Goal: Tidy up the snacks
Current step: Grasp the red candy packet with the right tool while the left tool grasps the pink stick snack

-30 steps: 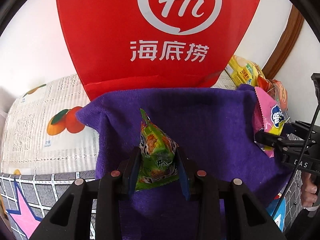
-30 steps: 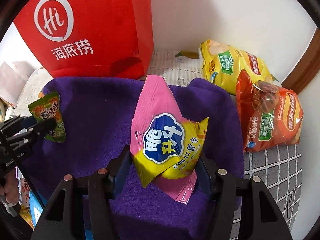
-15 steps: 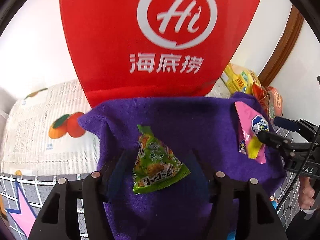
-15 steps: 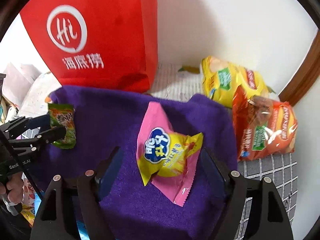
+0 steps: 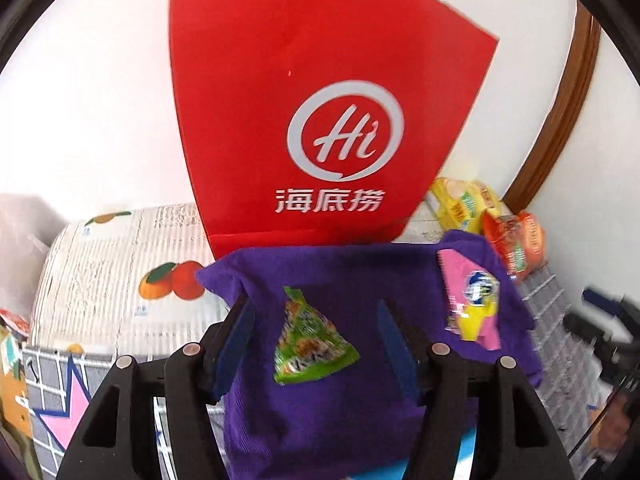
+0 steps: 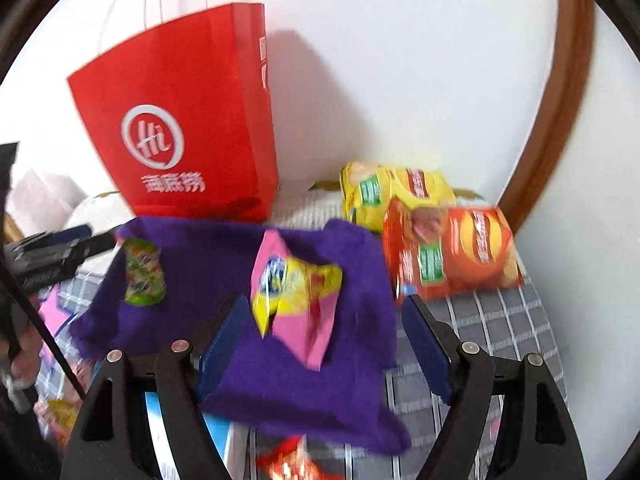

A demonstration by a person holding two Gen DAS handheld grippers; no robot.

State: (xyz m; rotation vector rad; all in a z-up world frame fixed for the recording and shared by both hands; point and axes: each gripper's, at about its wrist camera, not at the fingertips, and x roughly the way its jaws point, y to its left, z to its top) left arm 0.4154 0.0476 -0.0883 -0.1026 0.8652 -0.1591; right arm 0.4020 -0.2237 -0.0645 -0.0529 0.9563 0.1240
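Note:
A small green snack packet (image 5: 310,346) lies on a purple cloth (image 5: 360,272). My left gripper (image 5: 314,344) is open and empty, raised above the packet. A pink and yellow snack bag (image 6: 298,292) lies on the same cloth (image 6: 200,248), to the right. My right gripper (image 6: 324,336) is open and empty, above and just behind that bag. The green packet also shows in the right wrist view (image 6: 144,274), and the pink bag in the left wrist view (image 5: 472,300). Each view shows the other gripper at its edge.
A tall red paper bag (image 5: 320,120) stands behind the cloth against the white wall. A yellow chip bag (image 6: 392,192) and an orange chip bag (image 6: 452,252) lie at the right by a brown wooden frame (image 6: 560,100). More packets (image 6: 288,464) lie at the near edge.
Both grippers have opened and let go of their snacks, which now lie on the purple cloth. Both grippers have pulled back and up.

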